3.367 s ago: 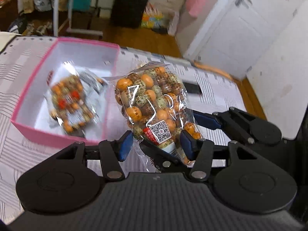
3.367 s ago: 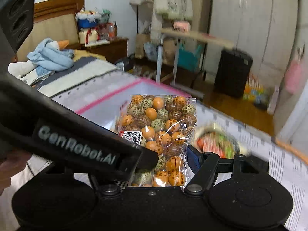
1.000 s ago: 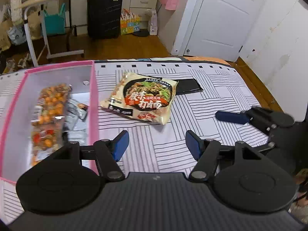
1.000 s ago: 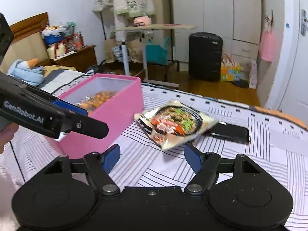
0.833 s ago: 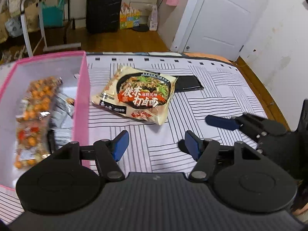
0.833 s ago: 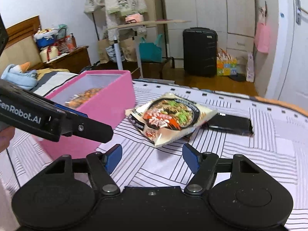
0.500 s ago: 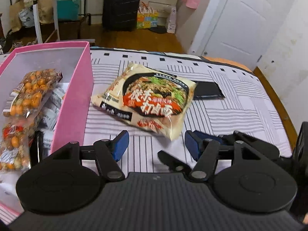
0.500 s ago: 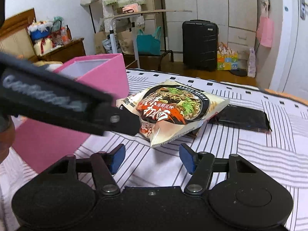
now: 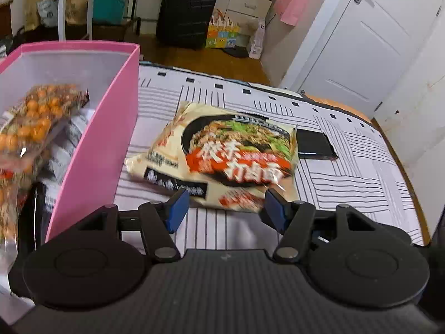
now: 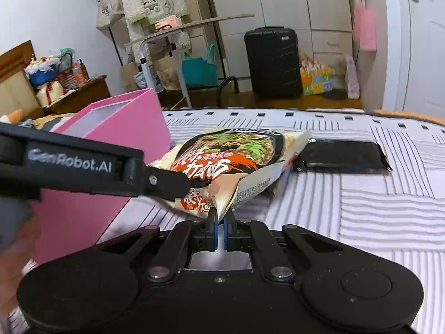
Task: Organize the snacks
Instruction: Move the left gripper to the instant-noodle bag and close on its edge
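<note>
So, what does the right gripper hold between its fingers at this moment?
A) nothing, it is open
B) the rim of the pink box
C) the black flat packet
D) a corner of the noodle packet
D: in the right wrist view the right gripper is shut on the near corner of the noodle packet, while the pink box and the black flat packet lie apart from it.

Glossy plastic noodle packet (image 10: 236,158); matt pink box (image 9: 105,139); ribbed striped cloth bedcover (image 10: 375,208).
</note>
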A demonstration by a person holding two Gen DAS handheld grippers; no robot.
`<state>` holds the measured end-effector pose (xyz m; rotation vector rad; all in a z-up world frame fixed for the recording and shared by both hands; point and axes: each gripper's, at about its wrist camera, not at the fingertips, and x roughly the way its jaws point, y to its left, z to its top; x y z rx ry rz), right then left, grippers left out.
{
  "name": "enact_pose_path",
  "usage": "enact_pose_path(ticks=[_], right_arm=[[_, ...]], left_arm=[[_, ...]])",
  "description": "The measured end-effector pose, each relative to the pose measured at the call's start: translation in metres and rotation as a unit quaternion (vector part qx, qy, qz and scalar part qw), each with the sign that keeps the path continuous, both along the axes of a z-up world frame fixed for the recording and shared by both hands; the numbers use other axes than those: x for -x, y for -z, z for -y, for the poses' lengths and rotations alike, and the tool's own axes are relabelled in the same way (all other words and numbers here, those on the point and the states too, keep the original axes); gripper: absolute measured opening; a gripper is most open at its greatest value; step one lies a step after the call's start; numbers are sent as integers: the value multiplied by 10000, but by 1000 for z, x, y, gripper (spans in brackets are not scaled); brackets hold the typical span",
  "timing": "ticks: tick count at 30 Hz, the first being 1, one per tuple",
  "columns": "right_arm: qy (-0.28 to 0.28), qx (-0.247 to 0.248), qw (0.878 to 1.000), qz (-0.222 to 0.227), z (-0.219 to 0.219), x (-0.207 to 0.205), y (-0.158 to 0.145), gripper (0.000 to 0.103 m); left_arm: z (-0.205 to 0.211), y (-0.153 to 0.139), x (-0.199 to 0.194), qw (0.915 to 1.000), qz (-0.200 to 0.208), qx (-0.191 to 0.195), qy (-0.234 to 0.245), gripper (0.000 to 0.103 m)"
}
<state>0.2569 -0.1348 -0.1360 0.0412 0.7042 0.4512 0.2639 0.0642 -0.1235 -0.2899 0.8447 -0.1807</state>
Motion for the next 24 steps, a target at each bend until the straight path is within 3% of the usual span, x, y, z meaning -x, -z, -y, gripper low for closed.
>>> enact_pose_path(ticks=[8,10,13,15,19,20,24], right_arm=[[-69,459,9986,-258,46,25,3,4],[-193,583,9965,-560,51,21,8,7],[-405,783,9939,-656,53,17,8,27],[-554,977,9924,-510,48,16,2,70],[-1098,1000,9886,-263,41,6,-4,82],[-1126,1040,9877,-311,39,-1,-1,89],[-1121,892,9876,-636,41,-25,15,95]], left_arm=[[-1,5,1,9998,9,158,100,64],[-1,9,0,9999,-45,114,30,65],[-3,17,-2,9998,-201,22,-94,69],[-4,23,-5,9992,-374,110,-81,70],[-6,30,-8,9979,-565,324,-61,71],[-6,31,-9,9977,-570,355,-40,71],[-7,35,-10,9970,-608,474,-49,71]])
